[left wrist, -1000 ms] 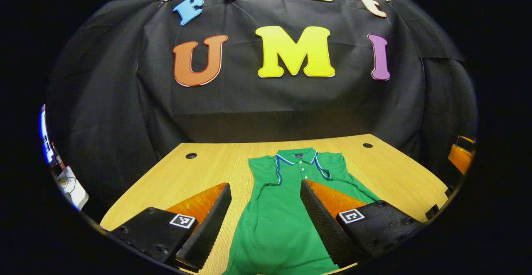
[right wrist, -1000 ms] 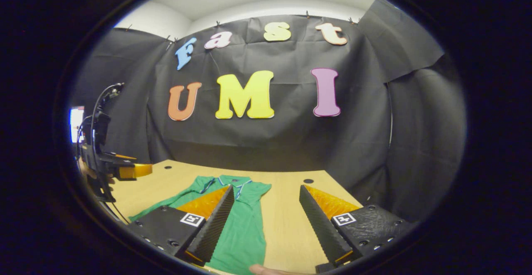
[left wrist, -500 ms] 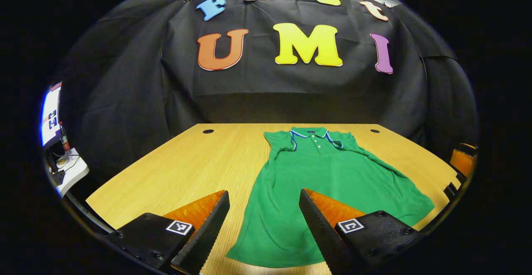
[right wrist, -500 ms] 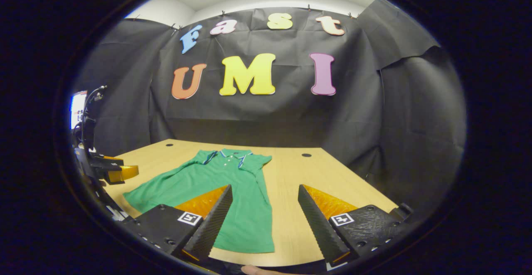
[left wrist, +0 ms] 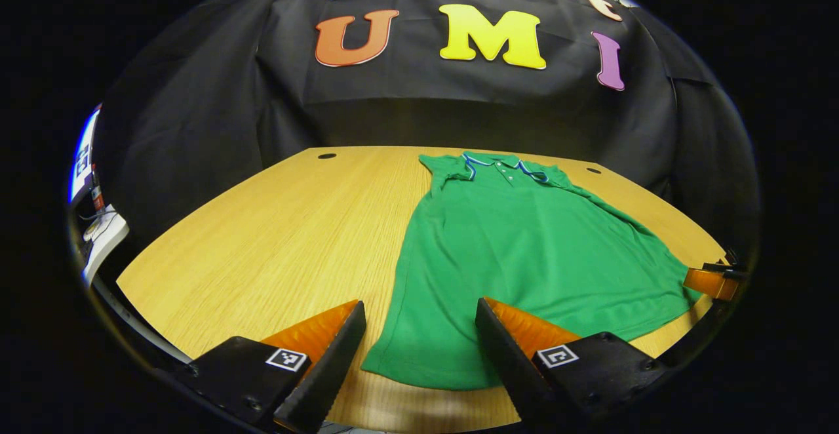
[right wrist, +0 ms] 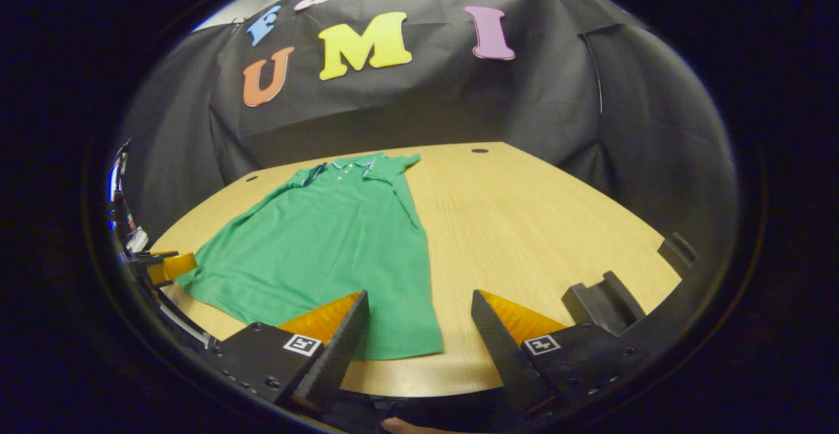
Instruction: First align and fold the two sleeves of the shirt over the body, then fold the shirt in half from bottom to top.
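A green polo shirt (left wrist: 524, 250) (right wrist: 328, 244) lies flat on the wooden table (left wrist: 275, 237) (right wrist: 524, 224), collar toward the far wall, both short sleeves folded in over the body. My left gripper (left wrist: 419, 355) hangs open above the hem's left corner, holding nothing. My right gripper (right wrist: 416, 349) is open above the hem's right corner, also with nothing in it. The right gripper's fingers (left wrist: 711, 282) peek in at the right edge of the left gripper view, and the left gripper's fingers (right wrist: 164, 267) peek in at the left edge of the right gripper view.
Round cable holes (left wrist: 326, 156) (right wrist: 479, 150) sit near the table's far corners. A dark bracket (right wrist: 603, 299) is fixed at the table's right front edge. White equipment (left wrist: 101, 237) stands off the table's left side. Bare wood lies on both sides of the shirt.
Both grippers have pulled back toward the table's near edge and risen; the whole shirt and its hem now show. Both stayed open.
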Motion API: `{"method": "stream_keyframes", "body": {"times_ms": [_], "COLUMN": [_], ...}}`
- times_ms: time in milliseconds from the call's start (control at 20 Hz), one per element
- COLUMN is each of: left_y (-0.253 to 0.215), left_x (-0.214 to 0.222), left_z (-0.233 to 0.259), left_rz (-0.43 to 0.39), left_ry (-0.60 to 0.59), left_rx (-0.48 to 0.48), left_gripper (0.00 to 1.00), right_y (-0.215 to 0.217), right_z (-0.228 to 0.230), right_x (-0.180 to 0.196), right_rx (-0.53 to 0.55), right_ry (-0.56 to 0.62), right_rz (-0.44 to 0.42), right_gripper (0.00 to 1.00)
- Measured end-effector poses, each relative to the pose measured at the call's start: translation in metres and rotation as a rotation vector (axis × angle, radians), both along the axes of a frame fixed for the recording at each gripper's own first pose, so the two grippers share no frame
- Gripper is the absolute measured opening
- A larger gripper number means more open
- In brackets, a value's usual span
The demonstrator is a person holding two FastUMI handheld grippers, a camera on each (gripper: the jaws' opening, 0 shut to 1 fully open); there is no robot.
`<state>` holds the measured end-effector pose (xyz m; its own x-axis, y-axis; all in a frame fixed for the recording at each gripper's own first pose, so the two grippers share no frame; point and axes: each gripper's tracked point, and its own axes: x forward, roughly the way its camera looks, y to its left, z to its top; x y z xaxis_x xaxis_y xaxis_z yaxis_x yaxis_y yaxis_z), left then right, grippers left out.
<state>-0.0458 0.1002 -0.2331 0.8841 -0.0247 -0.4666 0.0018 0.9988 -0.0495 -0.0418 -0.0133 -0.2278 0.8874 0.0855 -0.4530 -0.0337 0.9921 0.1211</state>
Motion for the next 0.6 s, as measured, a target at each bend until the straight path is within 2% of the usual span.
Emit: {"method": "stream_keyframes", "body": {"times_ms": [100, 150, 350, 450, 500, 550, 600], "left_y": [0.001, 0.001, 0.004, 0.001, 0.0, -0.002, -0.005], "left_x": [0.001, -0.001, -0.002, -0.002, -0.002, -0.002, 0.0], "left_z": [0.0, -0.003, -0.004, -0.004, -0.004, -0.003, -0.004], "left_rz": [-0.003, -0.008, -0.009, -0.013, -0.013, -0.018, -0.023], "left_ry": [-0.008, 0.001, -0.011, -0.021, -0.027, -0.033, -0.039], "left_rx": [0.0, -0.002, 0.027, 0.034, 0.035, 0.034, 0.032], "left_gripper": [1.0, 1.0, 1.0, 0.93, 0.81, 0.75, 0.61], "right_y": [0.004, 0.006, 0.011, 0.013, 0.01, 0.011, 0.015], "right_z": [-0.005, -0.004, -0.004, -0.005, -0.005, -0.005, -0.007], "right_x": [0.0, -0.001, -0.002, 0.0, 0.003, 0.006, 0.007], "right_rx": [-0.042, -0.069, -0.061, -0.047, -0.044, -0.029, -0.011], "right_ry": [0.002, -0.008, 0.0, -0.003, -0.012, -0.017, -0.018], "right_rz": [0.02, 0.041, 0.052, 0.051, 0.042, 0.049, 0.06], "right_gripper": [0.96, 1.0, 0.98, 0.95, 0.89, 0.74, 0.59]}}
